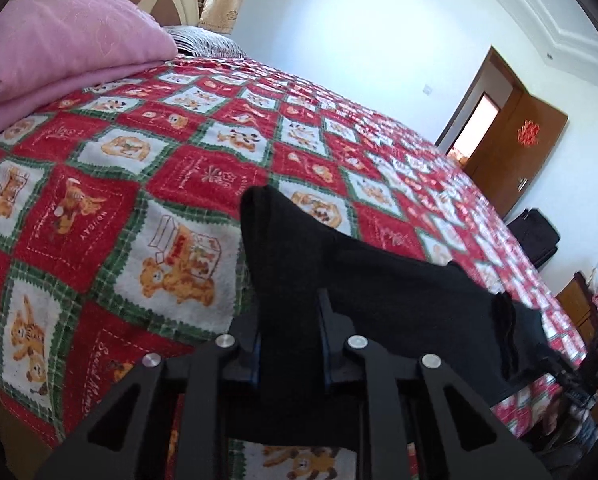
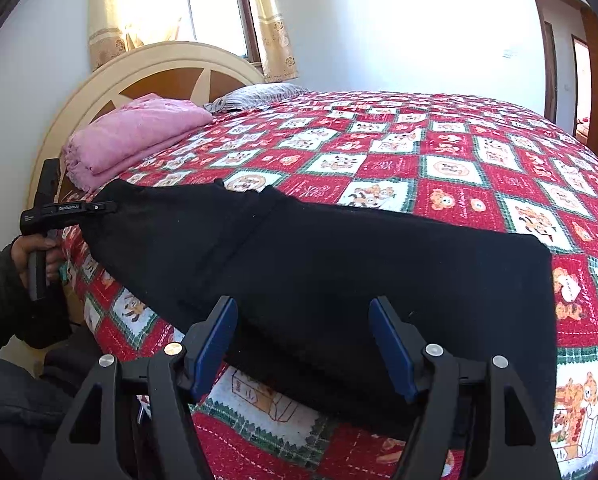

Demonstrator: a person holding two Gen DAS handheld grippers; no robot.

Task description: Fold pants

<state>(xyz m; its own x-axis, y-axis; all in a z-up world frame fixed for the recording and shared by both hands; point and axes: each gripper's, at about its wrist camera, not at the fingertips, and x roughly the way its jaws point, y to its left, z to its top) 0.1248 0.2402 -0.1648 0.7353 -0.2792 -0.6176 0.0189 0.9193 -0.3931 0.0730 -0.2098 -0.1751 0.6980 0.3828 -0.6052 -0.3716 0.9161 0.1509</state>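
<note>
The left tongs (image 1: pixel 291 340) are closed on one end of the black pants (image 2: pixel 319 280), lifting it a little. The right tongs (image 2: pixel 303 344) stand wide open over the near edge (gripping nothing). The pants lie across the bed (image 2: pixel 439 152), near a pink blanket (image 2: pixel 139 136).

Pink blanket (image 2: pixel 135 136), patchwork bedspread (image 2: pixel 439 152), cream headboard (image 2: pixel 111 76).

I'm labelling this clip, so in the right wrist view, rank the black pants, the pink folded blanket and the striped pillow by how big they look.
1. black pants, largest, though nearest the camera.
2. pink folded blanket.
3. striped pillow, smallest, farthest and partly hidden.
</note>
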